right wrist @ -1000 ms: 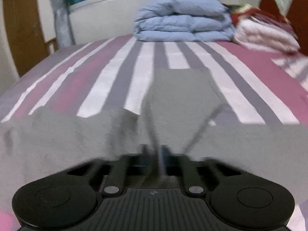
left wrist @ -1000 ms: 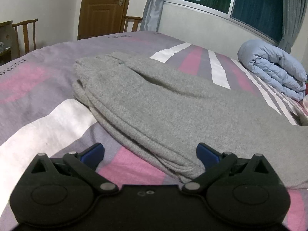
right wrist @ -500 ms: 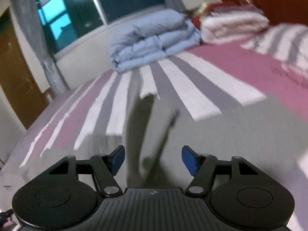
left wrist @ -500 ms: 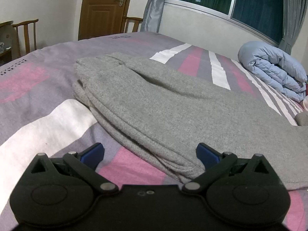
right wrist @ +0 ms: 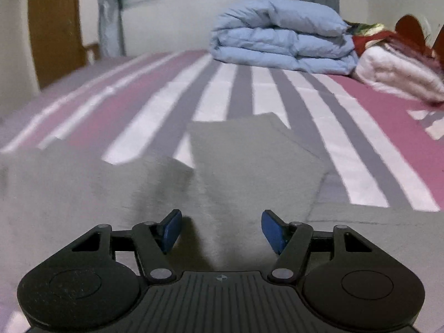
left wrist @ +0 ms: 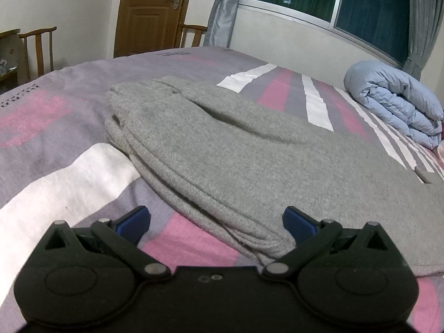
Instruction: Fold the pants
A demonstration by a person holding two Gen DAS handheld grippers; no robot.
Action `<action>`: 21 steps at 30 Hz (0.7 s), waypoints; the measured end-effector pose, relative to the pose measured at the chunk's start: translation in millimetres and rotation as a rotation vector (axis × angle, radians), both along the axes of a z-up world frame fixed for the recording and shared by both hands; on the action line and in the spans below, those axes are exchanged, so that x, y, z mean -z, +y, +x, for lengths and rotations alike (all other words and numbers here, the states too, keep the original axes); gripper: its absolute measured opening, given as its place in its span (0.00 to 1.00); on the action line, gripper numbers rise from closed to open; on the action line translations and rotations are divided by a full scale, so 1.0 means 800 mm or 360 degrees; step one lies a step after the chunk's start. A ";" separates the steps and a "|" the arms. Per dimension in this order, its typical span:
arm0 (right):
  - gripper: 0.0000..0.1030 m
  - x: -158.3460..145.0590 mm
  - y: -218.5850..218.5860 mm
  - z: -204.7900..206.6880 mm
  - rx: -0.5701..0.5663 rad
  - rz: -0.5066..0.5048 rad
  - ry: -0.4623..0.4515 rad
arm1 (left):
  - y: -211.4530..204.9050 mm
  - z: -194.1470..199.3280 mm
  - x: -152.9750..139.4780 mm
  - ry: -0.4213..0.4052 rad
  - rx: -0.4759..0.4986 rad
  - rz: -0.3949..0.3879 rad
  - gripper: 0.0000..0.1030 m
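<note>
Grey pants [left wrist: 236, 155] lie on the striped bed, folded along their length, with stacked edges running toward me. My left gripper [left wrist: 216, 222] is open and empty, low over the bed, its blue fingertips on either side of the pants' near corner. In the right wrist view the grey pants [right wrist: 249, 166] spread across the foreground with a flap of cloth lying folded over toward the far side. My right gripper [right wrist: 222, 231] is open and empty just above the cloth.
The bed [left wrist: 69, 183] has pink, white and grey stripes. A folded blue duvet [right wrist: 280, 38] sits at the far side, with a white and red bundle [right wrist: 399, 66] beside it. Wooden chairs [left wrist: 38, 50], a door [left wrist: 149, 11] and a window lie beyond.
My right gripper opened and let go of the grey cloth, which now lies flat on the pants. The right view swung about and back. The left gripper stayed still.
</note>
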State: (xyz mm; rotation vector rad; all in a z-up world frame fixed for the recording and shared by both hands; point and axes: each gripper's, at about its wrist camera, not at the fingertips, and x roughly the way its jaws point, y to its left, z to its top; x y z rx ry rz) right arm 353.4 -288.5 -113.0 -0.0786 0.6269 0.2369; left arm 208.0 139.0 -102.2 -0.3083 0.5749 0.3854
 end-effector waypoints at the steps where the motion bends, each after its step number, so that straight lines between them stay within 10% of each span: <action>1: 0.04 -0.001 -0.012 0.002 0.0028 0.0039 0.0010 | 0.000 0.000 0.000 0.0000 0.0000 0.0001 0.94; 6: 0.04 -0.029 -0.136 -0.062 0.0359 0.0606 -0.0049 | 0.001 0.000 0.000 -0.0005 0.0003 -0.0004 0.94; 12: 0.04 0.055 -0.239 -0.100 0.0543 0.1195 0.0233 | 0.001 -0.002 0.000 -0.0007 0.0002 -0.0005 0.94; 21: 0.36 -0.002 -0.185 -0.124 0.0295 0.0616 0.0012 | -0.001 -0.002 0.000 -0.0006 -0.0002 -0.0001 0.94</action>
